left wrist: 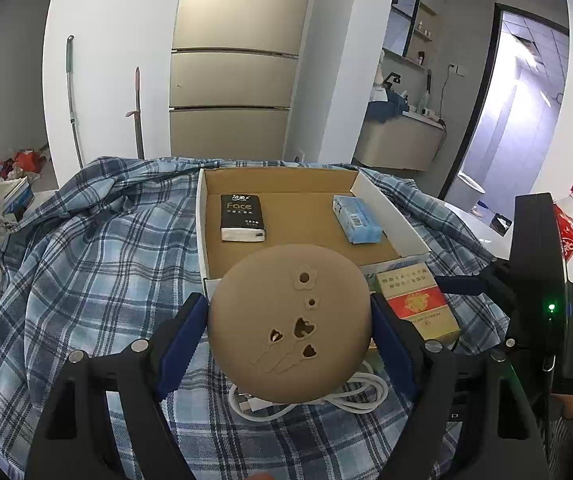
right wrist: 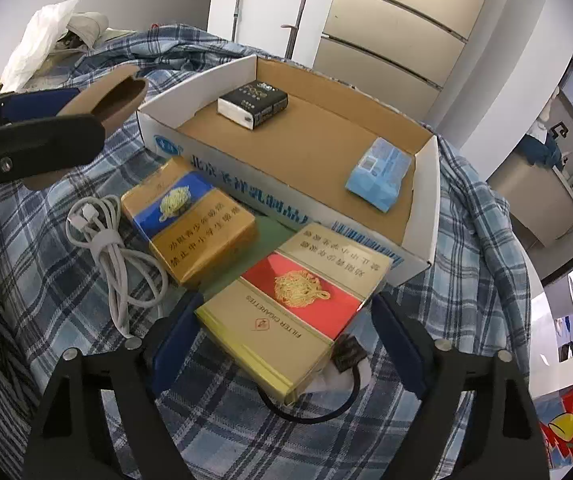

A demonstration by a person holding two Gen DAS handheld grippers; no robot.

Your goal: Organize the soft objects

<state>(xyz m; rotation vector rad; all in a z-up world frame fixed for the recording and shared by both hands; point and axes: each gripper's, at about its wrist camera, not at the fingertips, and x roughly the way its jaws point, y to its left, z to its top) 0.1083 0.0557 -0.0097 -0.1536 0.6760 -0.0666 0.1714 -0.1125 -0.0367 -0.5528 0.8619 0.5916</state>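
Box rim [left wrist: 202,224] beside held disc [left wrist: 288,322]

Even, bright indoor light; glare from the doorway [left wrist: 526,92] at right. Sharp centres, strong fisheye bending and black vignetted corners.

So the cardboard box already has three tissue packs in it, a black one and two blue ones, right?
Not quite. The cardboard box holds two tissue packs, not three: the black pack and one blue pack. The right wrist view shows this clearly.
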